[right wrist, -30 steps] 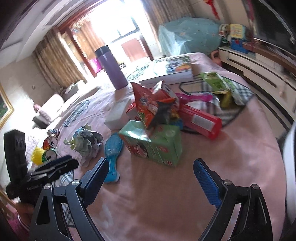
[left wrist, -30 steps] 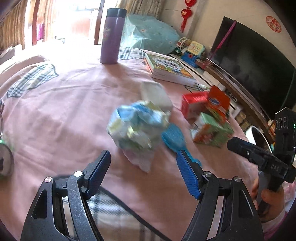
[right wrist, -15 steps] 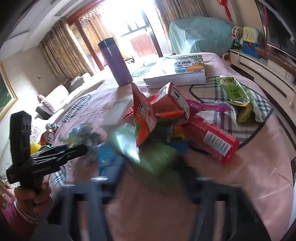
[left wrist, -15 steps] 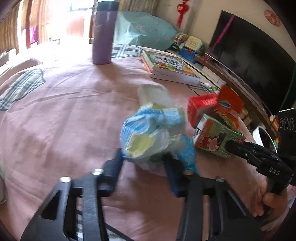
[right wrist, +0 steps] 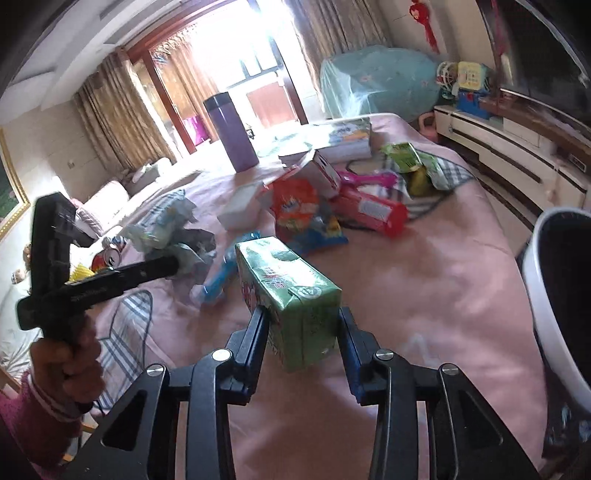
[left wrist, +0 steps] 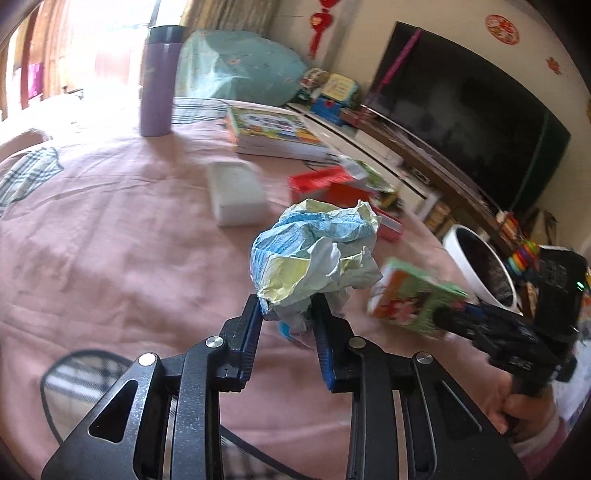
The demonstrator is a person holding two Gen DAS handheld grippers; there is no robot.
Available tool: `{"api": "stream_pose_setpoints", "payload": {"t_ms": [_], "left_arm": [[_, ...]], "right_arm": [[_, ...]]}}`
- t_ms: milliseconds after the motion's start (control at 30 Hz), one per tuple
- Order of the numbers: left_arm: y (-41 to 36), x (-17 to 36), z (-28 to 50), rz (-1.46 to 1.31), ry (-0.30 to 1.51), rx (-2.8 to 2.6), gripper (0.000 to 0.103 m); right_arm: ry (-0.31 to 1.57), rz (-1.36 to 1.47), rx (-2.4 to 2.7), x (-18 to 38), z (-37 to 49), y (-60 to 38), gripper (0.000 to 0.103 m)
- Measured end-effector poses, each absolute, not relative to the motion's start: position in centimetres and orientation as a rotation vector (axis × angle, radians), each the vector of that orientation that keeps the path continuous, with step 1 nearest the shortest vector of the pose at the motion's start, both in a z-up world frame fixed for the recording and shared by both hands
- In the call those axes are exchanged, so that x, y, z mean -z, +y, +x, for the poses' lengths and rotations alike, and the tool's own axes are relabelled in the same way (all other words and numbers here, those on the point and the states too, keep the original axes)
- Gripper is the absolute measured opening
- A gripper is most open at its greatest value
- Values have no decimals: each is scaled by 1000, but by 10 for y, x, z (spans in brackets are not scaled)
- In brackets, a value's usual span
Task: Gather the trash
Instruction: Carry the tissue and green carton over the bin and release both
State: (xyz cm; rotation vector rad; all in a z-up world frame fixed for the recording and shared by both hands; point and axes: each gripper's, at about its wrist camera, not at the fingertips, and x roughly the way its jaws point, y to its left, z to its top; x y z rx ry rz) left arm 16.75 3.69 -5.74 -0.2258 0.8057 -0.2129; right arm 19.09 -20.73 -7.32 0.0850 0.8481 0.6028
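Left wrist view has the left gripper (left wrist: pixel 286 317) pinching a crumpled blue-and-yellow paper wad (left wrist: pixel 314 254), right gripper (right wrist: pixel 301 332) clamping a green drink carton (right wrist: pixel 288 295), both lifted near the white bin (right wrist: pixel 546 314), wrappers left on the far pink tablecloth (right wrist: pixel 424 280).

Somebody's living room at home, pretty lived-in

Big flat TV (left wrist: pixel 469 122) on a low white media cabinet (right wrist: pixel 517 155), red Chinese knot decoration (left wrist: pixel 317 22) on the wall, long brown curtains (right wrist: pixel 110 122) by a bright balcony door (right wrist: pixel 258 74), pale sofa (right wrist: pixel 107 199) off to one side, kids' toys (left wrist: pixel 332 92) on the cabinet and picture books (left wrist: pixel 273 133) stacked on the pink-clothed worktop (left wrist: pixel 110 236)
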Motion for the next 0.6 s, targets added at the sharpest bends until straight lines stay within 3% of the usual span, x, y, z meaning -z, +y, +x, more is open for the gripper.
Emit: {"api": "stream_pose_setpoints", "payload": {"t_ms": [100, 167, 267, 333, 433, 600], "left_arm": [[27, 57, 159, -209, 807, 229, 26], [24, 57, 155, -202, 812, 237, 26], [21, 57, 149, -204, 818, 241, 26], [18, 55, 146, -198, 816, 241, 26], [12, 54, 143, -191, 819, 250, 26], [-11, 51, 141, -168, 814, 293, 26]], "right_arm": [[863, 70, -612, 77, 194, -203, 51], [865, 53, -633, 79, 197, -198, 77], [880, 24, -646, 83, 200, -190, 78], [885, 18, -654, 84, 200, -189, 74], [886, 28, -644, 85, 196, -192, 42], [818, 86, -571, 75, 179, -214, 31]]}}
